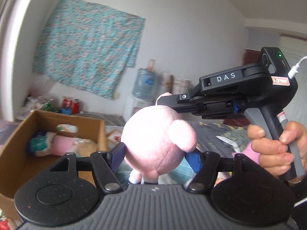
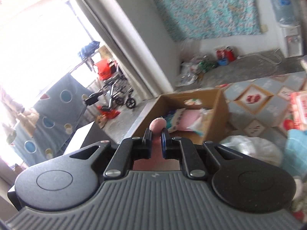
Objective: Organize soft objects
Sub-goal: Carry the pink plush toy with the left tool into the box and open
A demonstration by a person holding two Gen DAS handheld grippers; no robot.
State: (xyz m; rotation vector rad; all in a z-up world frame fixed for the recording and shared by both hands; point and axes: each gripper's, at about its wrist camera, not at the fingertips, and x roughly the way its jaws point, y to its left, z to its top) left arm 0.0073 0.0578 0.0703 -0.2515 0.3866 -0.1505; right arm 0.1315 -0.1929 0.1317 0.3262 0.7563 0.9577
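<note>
Left gripper (image 1: pixel 156 154) fills the bottom of the left wrist view, jaws spread fairly wide and pressed on both sides of a round pink plush toy (image 1: pixel 153 143), which is held up off the surface with its small feet dangling between the fingers. Far left in that view, an open cardboard box (image 1: pixel 17 153) with soft items (image 1: pixel 57 143) inside, pink and teal ones visible, rest blurred. Behind on the wall, a teal floral cloth (image 1: pixel 86 44); near the wall a water jug (image 1: pixel 144 84) and red cans (image 1: pixel 71 103). Right of the plush, the right gripper (image 1: pixel 165 100) reaches in from the right side, tips pinching a thin pink part at the top of the toy; exact part hard to tell. Person's hand (image 1: pixel 278 149) wraps its grey handle at far right.

Right wrist view: bright window and a wheelchair (image 2: pixel 117 94) at left, grey curtain beside it. Centre, right gripper (image 2: pixel 157 136) nearly closed, a small pink nub of the plush toy (image 2: pixel 157 124) squeezed between the pads and sticking out past them. Beyond the tips sits the cardboard box (image 2: pixel 220 101), well apart. Patterned bedcover (image 2: pixel 259 105) to the right, white plastic bag (image 2: pixel 249 147) low right.
</note>
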